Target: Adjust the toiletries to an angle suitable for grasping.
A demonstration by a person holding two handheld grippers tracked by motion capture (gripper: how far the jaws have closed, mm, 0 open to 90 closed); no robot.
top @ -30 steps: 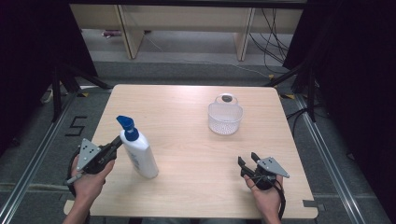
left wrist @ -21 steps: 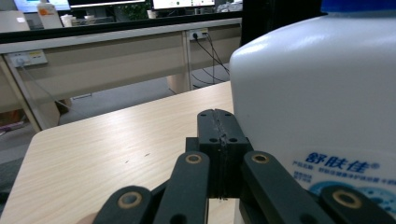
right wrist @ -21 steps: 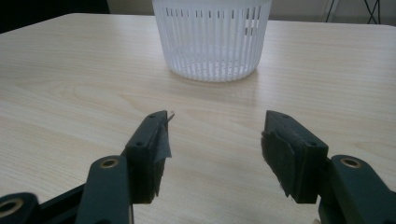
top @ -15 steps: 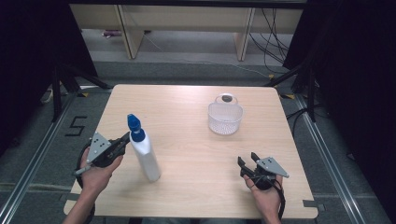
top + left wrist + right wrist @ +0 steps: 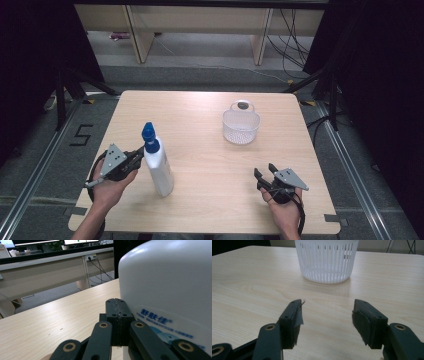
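Jaws on the left gripper (image 5: pixel 136 158) are shut tight, pressed flat together with nothing between them. Their tips sit right against the side of the bottle (image 5: pixel 159 167), up near its blue cap (image 5: pixel 149 137). In the left gripper view the shut tips (image 5: pixel 117 312) look to be touching the white bottle (image 5: pixel 170 290), but they do not hold it.

That bottle stands upright on the left part of the table (image 5: pixel 200 200), near the front edge. It looks like the gripper is pushing or steadying it, not lifting it.

Farther right, toward the back, a white basket (image 5: pixel 241 127) sits on the table. It is well apart from the bottle. From above, the basket looks empty, though a small dark round thing (image 5: pixel 242 105) lies just behind it. I cannot tell what that is.

On the right, the right gripper (image 5: pixel 265 175) rests low near the front edge. Its jaws are open a middle amount and hold nothing. In the right gripper view they (image 5: pixel 327 315) point straight at the basket (image 5: pixel 326 260).

So I think the job is only starting. Nothing is in the basket. If the bottle must go there, it has yet to be grabbed, lifted and carried over.
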